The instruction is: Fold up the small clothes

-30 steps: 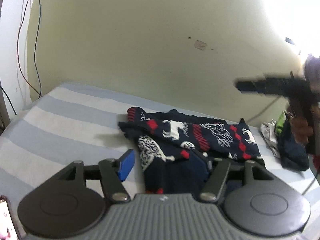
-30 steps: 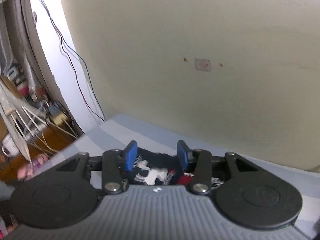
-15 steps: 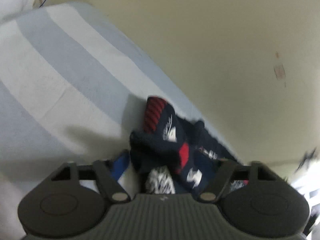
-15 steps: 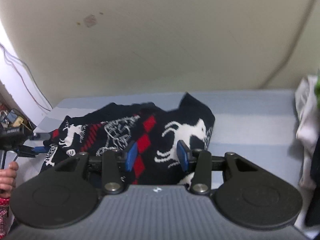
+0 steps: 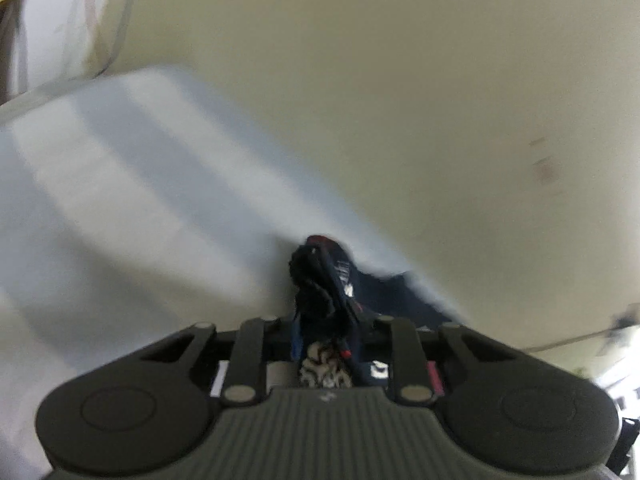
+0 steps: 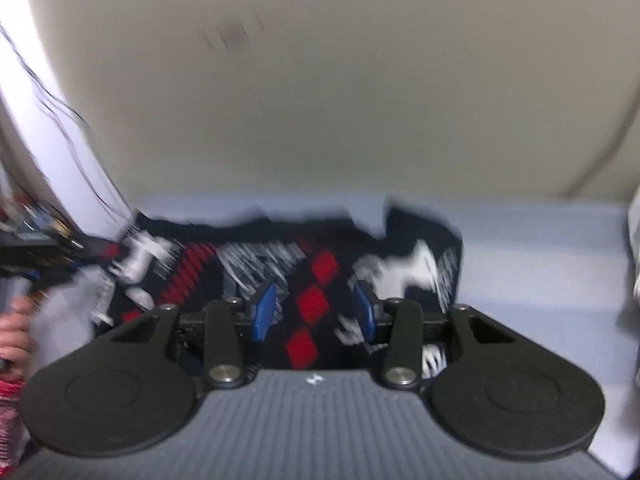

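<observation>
A bed with a blue-and-white striped sheet [image 6: 520, 248] is set against a cream wall [image 5: 360, 80]. A dark patterned garment [image 6: 312, 268] is spread on it. A bunched corner of it is pinched by the closing left gripper [image 5: 326, 332]. The right gripper [image 6: 316, 312] is held over the cloth, its jaws narrowing slightly with fabric seen between them, untouched.

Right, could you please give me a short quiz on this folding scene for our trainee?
1. True or false: the right gripper is clamped shut on the striped sheet.
2. Between the fingers of the left gripper, what sits? A the bunched patterned garment; B a phone; C nothing.
3. What colour are the garment's diamonds?
Key: 1 false, its pads stand apart over the garment. 2 A, the jaws are closing on it. 3 red.
</observation>
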Available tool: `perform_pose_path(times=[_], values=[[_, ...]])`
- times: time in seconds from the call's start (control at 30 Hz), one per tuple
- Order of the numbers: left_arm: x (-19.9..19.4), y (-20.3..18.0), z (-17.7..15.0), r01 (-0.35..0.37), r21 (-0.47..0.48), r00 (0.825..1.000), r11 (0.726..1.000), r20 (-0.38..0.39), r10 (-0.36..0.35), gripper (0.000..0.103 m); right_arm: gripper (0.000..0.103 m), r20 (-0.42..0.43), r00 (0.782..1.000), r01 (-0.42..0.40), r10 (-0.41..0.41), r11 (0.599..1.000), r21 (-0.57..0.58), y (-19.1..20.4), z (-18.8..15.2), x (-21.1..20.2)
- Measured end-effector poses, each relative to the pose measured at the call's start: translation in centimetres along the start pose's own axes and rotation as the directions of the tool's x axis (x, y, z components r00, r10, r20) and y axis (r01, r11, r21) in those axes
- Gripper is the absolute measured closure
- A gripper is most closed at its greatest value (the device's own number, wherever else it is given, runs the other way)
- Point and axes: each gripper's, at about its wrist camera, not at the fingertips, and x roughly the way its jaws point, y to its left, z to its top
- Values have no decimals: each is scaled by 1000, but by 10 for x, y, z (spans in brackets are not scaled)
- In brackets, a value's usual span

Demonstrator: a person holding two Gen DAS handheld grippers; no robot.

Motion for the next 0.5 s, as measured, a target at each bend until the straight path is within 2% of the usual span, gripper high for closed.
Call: perform_pose_path(times=[0.03,0.1,0.23,0.3,0.4,0.5], values=[[3,5,-1,-7,-20,1000,1000,-14,7,78,60,31,1000,2,-2,1000,-6,-2,-4,3],[4,13,-1,21,-54,1000,998,-21,-22,78,60,35,999,10,-10,1000,-5,-3,-4,2],[1,12,5,66,-58,998,996,0,-66,88,59,39,999,5,-5,1000,-6,-8,-5,-2],[-7,6,4,81,-36,996,996,32,-80,88,60,53,999,-7,6,1000,8,-13,-6,-8],[-24,-14,6,145,-5,985,989,101,-143,88,59,95,994,-58,56,998,27,-6,-6,-8],[-35,-54,2,189,120,969,975,139,-205,88,59,73,997,-39,37,999,31,-6,-7,-4]])
